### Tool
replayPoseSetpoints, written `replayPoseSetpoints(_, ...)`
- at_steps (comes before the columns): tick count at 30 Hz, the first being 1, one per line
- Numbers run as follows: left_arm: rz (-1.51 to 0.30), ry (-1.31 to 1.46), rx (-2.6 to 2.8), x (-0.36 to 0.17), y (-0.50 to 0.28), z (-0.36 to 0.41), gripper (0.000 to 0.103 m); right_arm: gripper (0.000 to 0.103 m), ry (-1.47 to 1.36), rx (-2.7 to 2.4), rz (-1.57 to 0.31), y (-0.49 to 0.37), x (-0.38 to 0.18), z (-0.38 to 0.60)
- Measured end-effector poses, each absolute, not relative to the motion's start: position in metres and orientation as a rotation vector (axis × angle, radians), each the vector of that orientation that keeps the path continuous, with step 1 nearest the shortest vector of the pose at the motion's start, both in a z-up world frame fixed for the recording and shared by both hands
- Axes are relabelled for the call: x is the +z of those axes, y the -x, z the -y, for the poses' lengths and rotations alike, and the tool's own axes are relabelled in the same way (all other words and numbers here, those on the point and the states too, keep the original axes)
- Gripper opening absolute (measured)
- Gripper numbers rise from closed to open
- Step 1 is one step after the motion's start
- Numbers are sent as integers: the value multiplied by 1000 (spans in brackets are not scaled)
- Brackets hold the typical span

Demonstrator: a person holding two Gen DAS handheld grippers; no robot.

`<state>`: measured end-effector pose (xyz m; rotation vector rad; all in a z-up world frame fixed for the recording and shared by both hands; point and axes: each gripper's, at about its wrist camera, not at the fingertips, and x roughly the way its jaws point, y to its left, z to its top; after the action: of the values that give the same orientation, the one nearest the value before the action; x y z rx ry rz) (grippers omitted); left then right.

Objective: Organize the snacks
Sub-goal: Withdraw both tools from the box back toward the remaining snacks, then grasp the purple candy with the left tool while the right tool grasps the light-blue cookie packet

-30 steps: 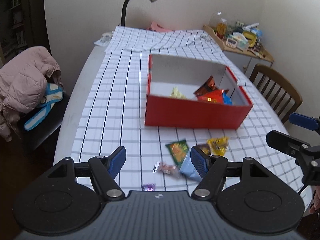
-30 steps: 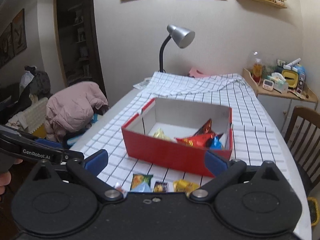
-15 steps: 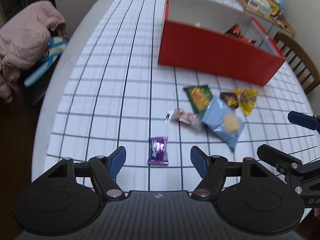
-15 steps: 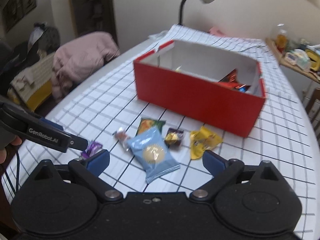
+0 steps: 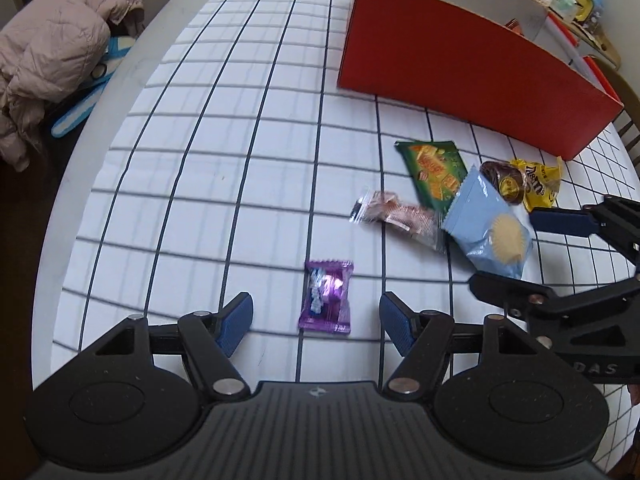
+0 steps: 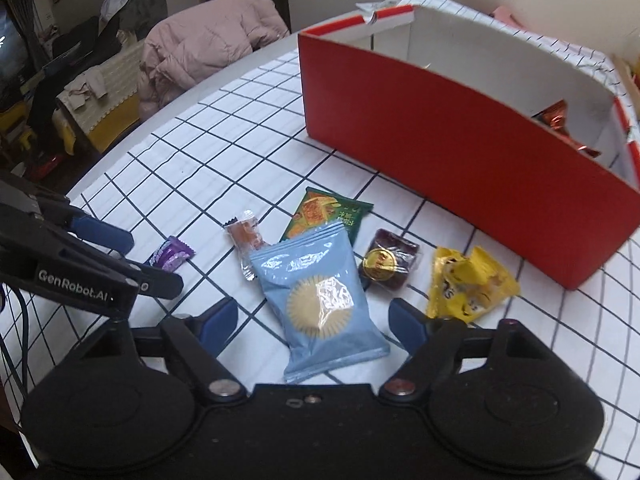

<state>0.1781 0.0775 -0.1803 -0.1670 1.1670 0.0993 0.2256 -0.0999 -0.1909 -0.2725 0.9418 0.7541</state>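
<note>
The left gripper [image 5: 316, 316] is held wide open with nothing gripped, the purple candy [image 5: 327, 296] lying on the checked cloth [image 5: 200, 184] between its fingertips. The right gripper [image 6: 310, 318] is likewise spread wide and empty, the light blue packet [image 6: 320, 312] framed between its jaws. The red box [image 6: 452, 152] is set well behind the loose snacks.

Round table [image 5: 120, 92], checked cloth [image 5: 240, 128], red box [image 5: 460, 76], loose snack packets [image 6: 324, 304] beside it

red box [image 5: 460, 76] contents mostly hidden by its wall, clear-wrapped candy [image 5: 396, 216] blurred
</note>
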Motion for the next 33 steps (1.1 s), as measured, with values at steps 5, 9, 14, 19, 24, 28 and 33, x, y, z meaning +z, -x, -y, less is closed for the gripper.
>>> replayPoseSetpoints(5,-1152,131,108,-179,-182,-71,60,71,292,782,-944,-231,-195,95)
replayPoseSetpoints(9,-1141,90,120,-179,-180,-67,51,58,329,793,-943,-230,-198,93)
replayPoseSetpoints(14,-1137,50,102,-178,-180,-62,32,52,355,794,-937,-224,-197,91)
replayPoseSetpoints(19,-1137,63,96,-177,-181,-62,21,47,330,759,-944,-221,-196,92)
replayPoseSetpoints(24,-1140,103,94,-177,-181,-67,20,47,248,701,-955,-217,-190,97)
replayPoseSetpoints(28,-1140,134,84,-173,-178,-71,20,47,171,664,-982,-213,-182,104)
replayPoseSetpoints(33,-1133,166,59,-164,-174,-75,20,47,114,641,-973,-203,-168,111)
